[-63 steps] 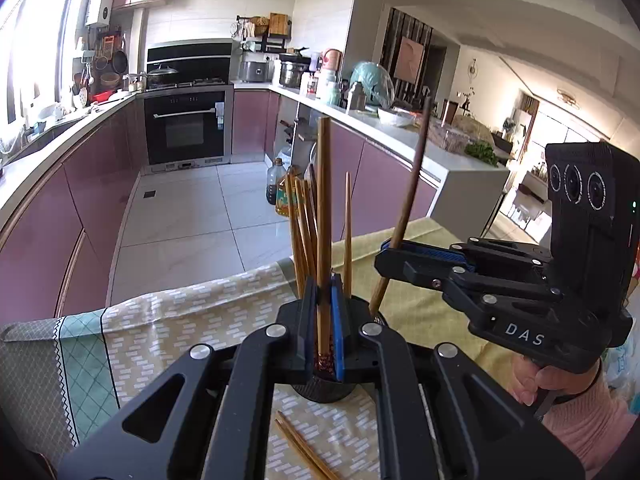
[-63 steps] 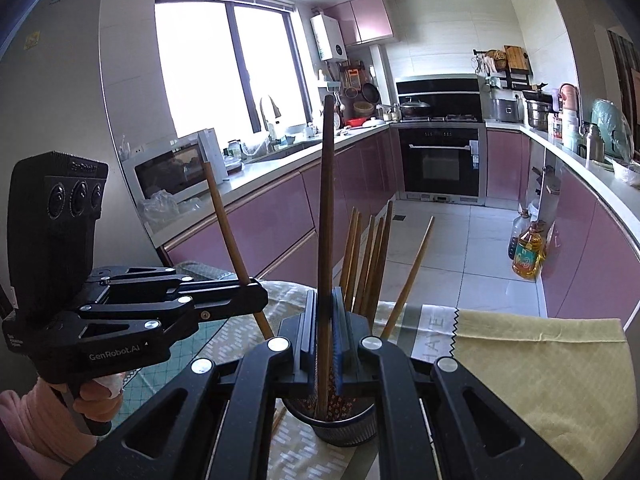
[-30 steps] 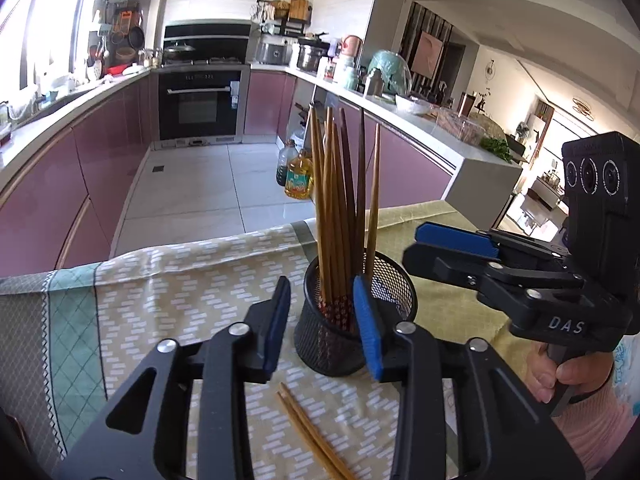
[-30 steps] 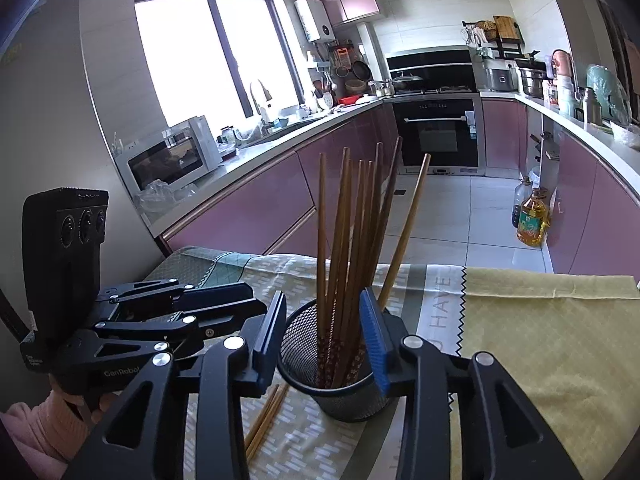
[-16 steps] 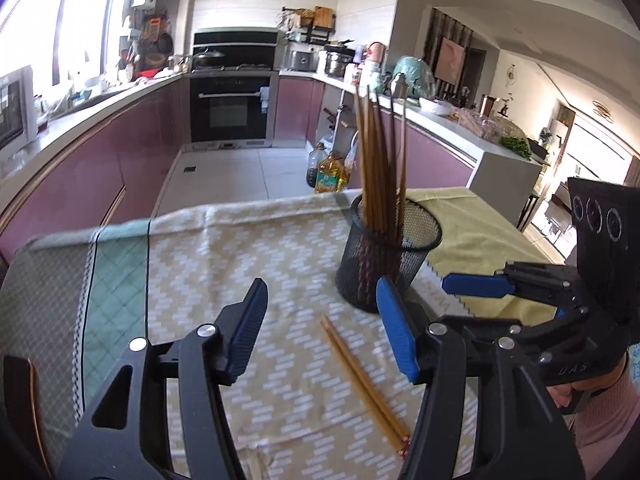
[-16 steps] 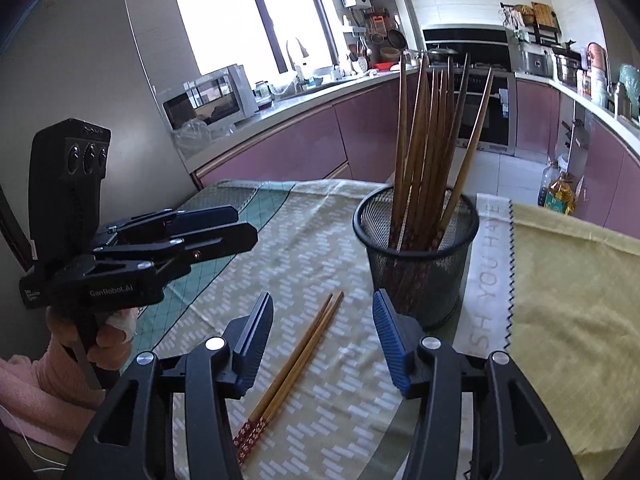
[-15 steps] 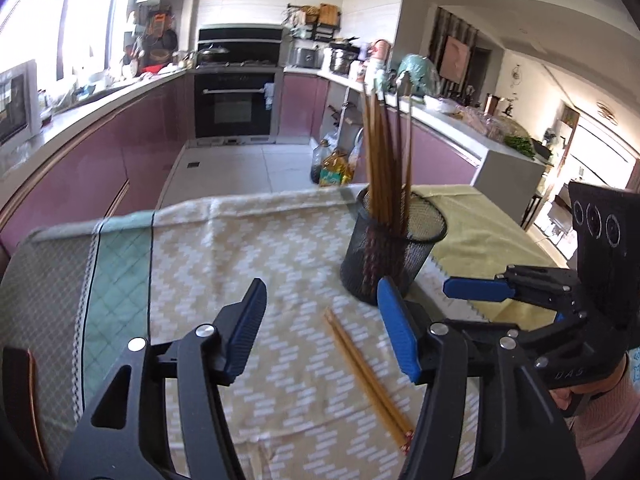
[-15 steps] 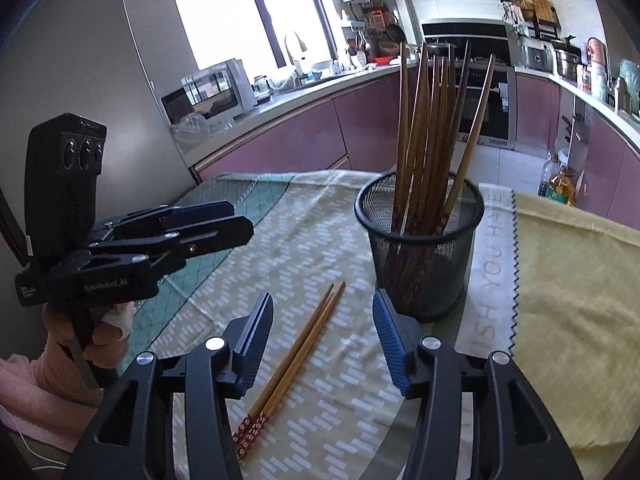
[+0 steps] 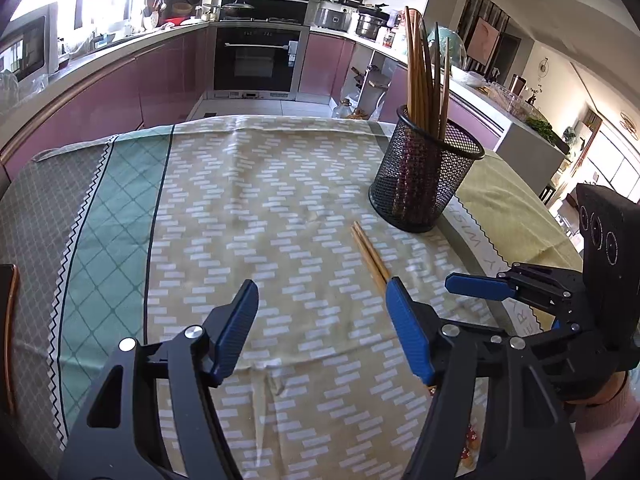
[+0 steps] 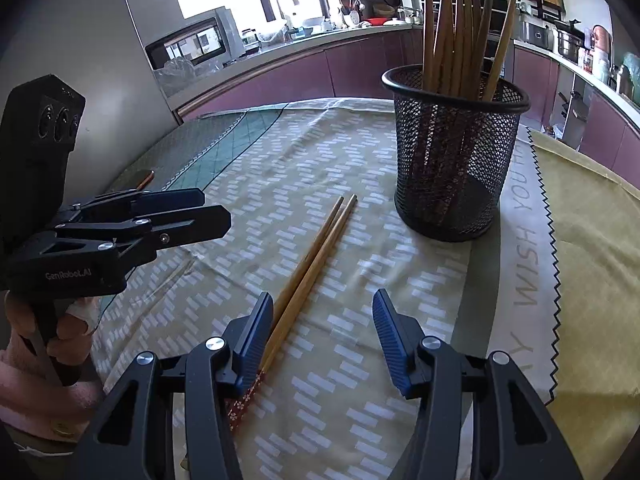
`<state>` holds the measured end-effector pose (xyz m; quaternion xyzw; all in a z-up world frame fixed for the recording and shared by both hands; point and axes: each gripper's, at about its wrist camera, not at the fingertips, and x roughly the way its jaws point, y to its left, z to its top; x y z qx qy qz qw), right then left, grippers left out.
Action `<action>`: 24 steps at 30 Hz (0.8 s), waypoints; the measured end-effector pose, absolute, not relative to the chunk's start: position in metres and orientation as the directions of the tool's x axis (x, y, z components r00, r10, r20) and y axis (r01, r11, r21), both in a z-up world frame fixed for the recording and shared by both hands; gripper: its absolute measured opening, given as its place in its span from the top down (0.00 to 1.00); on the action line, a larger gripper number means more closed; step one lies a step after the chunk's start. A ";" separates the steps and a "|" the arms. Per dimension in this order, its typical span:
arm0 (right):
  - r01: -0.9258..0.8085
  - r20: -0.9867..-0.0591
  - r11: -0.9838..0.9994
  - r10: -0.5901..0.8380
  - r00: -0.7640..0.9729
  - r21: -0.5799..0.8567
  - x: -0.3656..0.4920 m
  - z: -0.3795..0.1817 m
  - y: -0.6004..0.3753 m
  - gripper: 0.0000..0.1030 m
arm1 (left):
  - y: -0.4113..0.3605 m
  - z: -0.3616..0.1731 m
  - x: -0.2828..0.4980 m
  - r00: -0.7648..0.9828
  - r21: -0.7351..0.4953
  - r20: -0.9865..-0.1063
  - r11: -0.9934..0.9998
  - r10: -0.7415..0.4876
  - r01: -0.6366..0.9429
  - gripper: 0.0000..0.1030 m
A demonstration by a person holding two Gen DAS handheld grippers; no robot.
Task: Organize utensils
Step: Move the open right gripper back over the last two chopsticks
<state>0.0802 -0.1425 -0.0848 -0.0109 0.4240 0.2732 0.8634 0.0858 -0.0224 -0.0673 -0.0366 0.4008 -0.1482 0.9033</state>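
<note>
A black mesh cup (image 9: 425,178) (image 10: 454,160) stands on the tablecloth with several wooden chopsticks (image 10: 460,36) upright in it. A pair of chopsticks (image 9: 370,254) (image 10: 310,276) lies flat on the cloth in front of the cup, red patterned ends toward me. My left gripper (image 9: 322,328) is open and empty, low over the cloth, left of the pair. My right gripper (image 10: 322,338) is open and empty, its left finger (image 10: 252,344) over the lying pair's near end. Each gripper shows in the other's view: the left one (image 10: 200,216), the right one (image 9: 476,284).
The tablecloth (image 9: 260,208) has a green checked band at the left and a yellow part (image 10: 592,240) at the right. A dark flat object with a copper rim (image 9: 6,320) lies at the table's left edge. Purple kitchen cabinets and an oven stand behind.
Both grippers let go of chopsticks into the cup, opened, then drew back and down toward the near cloth. The right gripper now sits over the lying pair.
</note>
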 end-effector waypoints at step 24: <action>-0.441 -0.770 0.883 0.391 0.504 0.160 0.082 -0.090 -0.146 0.57 | -0.038 -0.077 0.087 0.599 -0.159 -0.739 0.944 -0.308 0.289 0.36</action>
